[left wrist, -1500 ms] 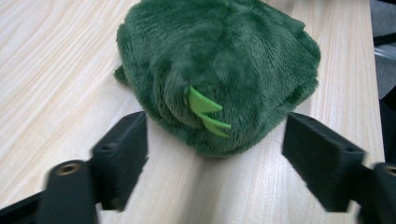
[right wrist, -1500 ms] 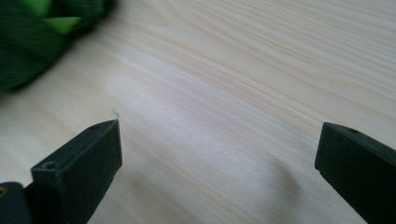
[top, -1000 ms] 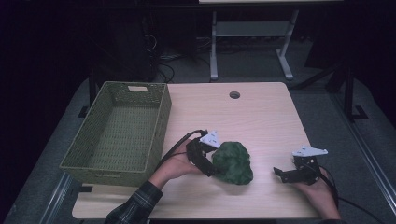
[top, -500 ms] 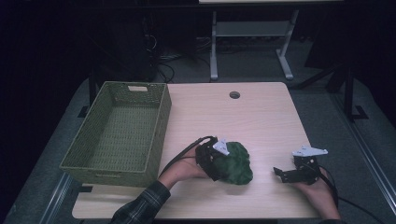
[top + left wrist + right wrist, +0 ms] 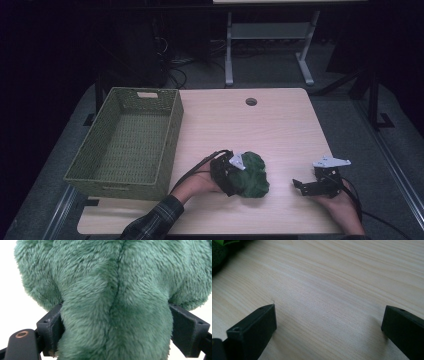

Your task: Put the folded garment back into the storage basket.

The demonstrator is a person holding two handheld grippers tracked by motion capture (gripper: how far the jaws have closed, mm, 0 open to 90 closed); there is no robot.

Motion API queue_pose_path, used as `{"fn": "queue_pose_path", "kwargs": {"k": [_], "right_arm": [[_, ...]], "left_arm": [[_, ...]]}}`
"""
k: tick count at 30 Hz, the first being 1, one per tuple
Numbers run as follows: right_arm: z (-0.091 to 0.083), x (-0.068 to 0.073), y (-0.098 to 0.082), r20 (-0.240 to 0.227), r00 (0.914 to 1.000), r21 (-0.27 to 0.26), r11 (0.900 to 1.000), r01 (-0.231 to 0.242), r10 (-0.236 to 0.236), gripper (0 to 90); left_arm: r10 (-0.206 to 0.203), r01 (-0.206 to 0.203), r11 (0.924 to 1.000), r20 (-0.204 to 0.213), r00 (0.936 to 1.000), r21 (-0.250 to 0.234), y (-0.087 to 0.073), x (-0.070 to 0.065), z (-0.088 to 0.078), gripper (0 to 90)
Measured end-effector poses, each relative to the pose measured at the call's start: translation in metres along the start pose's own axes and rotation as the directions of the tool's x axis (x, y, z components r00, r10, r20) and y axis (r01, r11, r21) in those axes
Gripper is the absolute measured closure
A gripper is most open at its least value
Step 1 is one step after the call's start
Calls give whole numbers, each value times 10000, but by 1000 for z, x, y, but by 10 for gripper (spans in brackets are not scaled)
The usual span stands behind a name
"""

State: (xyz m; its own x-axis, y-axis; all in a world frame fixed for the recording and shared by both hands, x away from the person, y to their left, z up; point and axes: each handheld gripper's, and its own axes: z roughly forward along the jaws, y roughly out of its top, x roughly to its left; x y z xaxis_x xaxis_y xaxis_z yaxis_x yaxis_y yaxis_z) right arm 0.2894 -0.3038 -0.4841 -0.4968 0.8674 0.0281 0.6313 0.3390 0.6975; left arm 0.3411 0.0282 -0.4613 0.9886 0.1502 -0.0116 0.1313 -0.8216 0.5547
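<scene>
Left gripper (image 5: 231,175) jaws closed around green plush toy (image 5: 251,174), near the table (image 5: 280,125) front edge, mid-width. Right gripper (image 5: 306,186) jaws spread, empty, at the front right corner. Wicker basket (image 5: 127,142) along the left edge; bare wood between it and the toy.

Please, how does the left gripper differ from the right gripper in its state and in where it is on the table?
The left gripper has its black jaws around the fluffy green plush toy, one on each side of it; the right gripper has its jaws wide apart with bare light wooden table between them. The left gripper sits beside the woven green basket; the right gripper rests apart, near the table's right edge. Both are hand-held with two black jaws.
</scene>
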Motion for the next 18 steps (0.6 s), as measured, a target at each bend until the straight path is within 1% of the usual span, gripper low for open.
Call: {"fn": "queue_pose_path", "kwargs": {"k": [4,5,7,8,10,13,16,18], "right_arm": [[0,0,0,2,10000,9,10000,6,-6,0],[0,0,0,2,10000,9,10000,7,-7,0],[0,0,0,15,10000,10,10000,-8,8,0],[0,0,0,23,10000,10,10000,-21,21,0],[0,0,0,24,10000,7,10000,-19,19,0],[0,0,0,25,10000,5,10000,-19,19,0],[0,0,0,26,10000,7,10000,-24,24,0],[0,0,0,30,10000,4,10000,-21,21,0]], "left_arm": [[-152,151,9999,-88,9998,-34,0,0,-1,154],[-123,122,9999,-117,9999,-19,0,1,-2,184],[-220,219,9997,-131,9997,-48,0,1,-4,269],[-167,166,9999,-112,9998,-43,-1,2,-6,310],[-239,238,9996,-115,9996,-126,-2,2,-7,385],[-294,292,9995,-150,9995,-143,-2,2,-8,463],[-374,374,9989,-16,9993,-277,-3,2,-9,570],[-442,444,9984,76,9990,-362,-4,4,-10,622]]}}
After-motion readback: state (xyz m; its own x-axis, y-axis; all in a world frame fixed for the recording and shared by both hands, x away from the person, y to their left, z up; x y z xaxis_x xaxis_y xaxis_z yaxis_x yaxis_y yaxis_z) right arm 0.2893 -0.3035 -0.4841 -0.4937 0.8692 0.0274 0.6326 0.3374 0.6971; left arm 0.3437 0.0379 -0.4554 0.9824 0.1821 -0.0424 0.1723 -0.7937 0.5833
